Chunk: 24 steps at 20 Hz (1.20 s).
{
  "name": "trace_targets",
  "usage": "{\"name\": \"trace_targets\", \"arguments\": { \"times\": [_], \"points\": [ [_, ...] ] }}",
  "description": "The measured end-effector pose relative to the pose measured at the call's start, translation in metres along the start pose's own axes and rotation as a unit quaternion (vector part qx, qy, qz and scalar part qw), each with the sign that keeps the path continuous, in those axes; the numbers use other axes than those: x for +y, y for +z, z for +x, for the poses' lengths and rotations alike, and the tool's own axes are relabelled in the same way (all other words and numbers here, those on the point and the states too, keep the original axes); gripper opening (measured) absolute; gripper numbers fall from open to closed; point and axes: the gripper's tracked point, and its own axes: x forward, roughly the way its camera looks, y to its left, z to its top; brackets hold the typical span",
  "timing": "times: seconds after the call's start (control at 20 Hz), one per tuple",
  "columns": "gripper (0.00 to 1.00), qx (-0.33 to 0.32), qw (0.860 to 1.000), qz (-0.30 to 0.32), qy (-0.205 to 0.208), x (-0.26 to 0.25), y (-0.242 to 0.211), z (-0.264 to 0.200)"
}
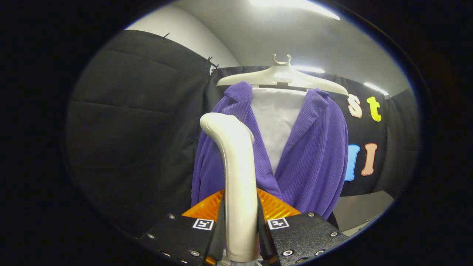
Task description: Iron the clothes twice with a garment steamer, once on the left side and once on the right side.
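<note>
- The claw is clamped on the steamer: both fingers press against its white handle, one on each side.
- The handle stands upright between the fingers and curves at its top toward the jacket.
- The steamer's head sits in front of the jacket's left half as seen from here; whether it touches the cloth cannot be told.
- The purple ribbed jacket hangs open on a pale hanger, just beyond the fingers.
- A white shirt shows between the jacket's lapels.
- The hanger's hook sits above the collar, against the ceiling.
- Black cloth walls stand behind and to both sides of the jacket.
- A strip light glows on the ceiling above.
- A grey surface lies low beside the jacket's hem, on the side away from the steamer.
</note>
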Motion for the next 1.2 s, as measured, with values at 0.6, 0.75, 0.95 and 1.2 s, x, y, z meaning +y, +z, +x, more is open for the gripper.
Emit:
{"name": "trace_targets", "arguments": {
  "times": [0.6,0.75,0.95,1.2],
  "points": [
    [0.38,0.032,0.999,-0.03,-0.016,0.016,-0.048,-0.019],
    [0.38,0.037,0.999,-0.034,-0.018,0.017,-0.058,-0.022],
    [0.39,0.061,0.996,-0.056,-0.014,0.021,-0.079,-0.024],
    [0.39,0.098,0.992,-0.083,-0.011,0.022,-0.12,-0.025]
  ]
}}
